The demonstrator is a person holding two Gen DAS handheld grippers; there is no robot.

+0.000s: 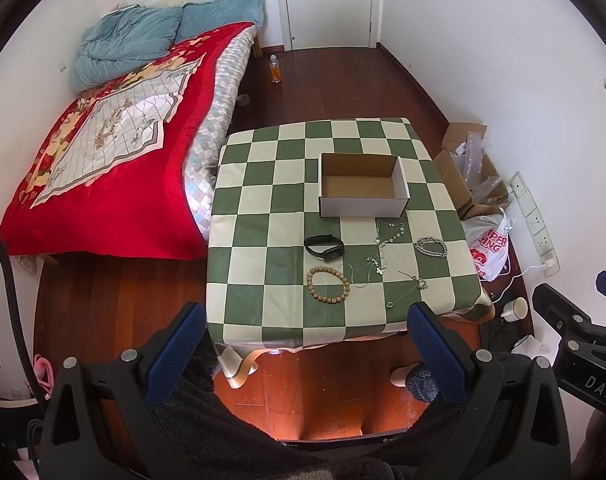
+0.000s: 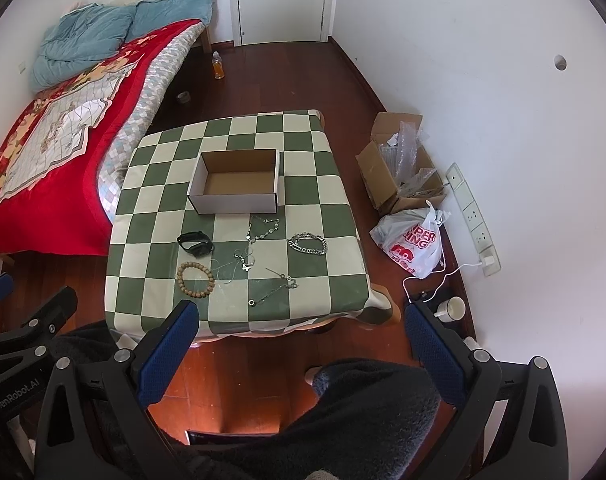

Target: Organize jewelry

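An empty open cardboard box (image 1: 362, 185) (image 2: 235, 181) stands on the green-checked table (image 1: 263, 216) (image 2: 151, 208). In front of it lie a black smart band (image 1: 325, 246) (image 2: 195, 243), a wooden bead bracelet (image 1: 327, 284) (image 2: 195, 275), a silver chain bracelet (image 1: 431, 246) (image 2: 307, 243) and several thin silver necklaces (image 1: 389, 232) (image 2: 263, 229). My left gripper (image 1: 309, 314) is open and empty, held back above the table's near edge. My right gripper (image 2: 301, 314) is open and empty, also short of the table.
A bed with a red cover (image 1: 115, 152) (image 2: 51, 120) stands left of the table. Cardboard boxes (image 2: 399, 168), a plastic bag (image 2: 415, 244), a power strip (image 2: 473, 216) and a white mug (image 2: 451, 309) lie on the floor at the right. A bottle (image 1: 275, 69) stands near the door.
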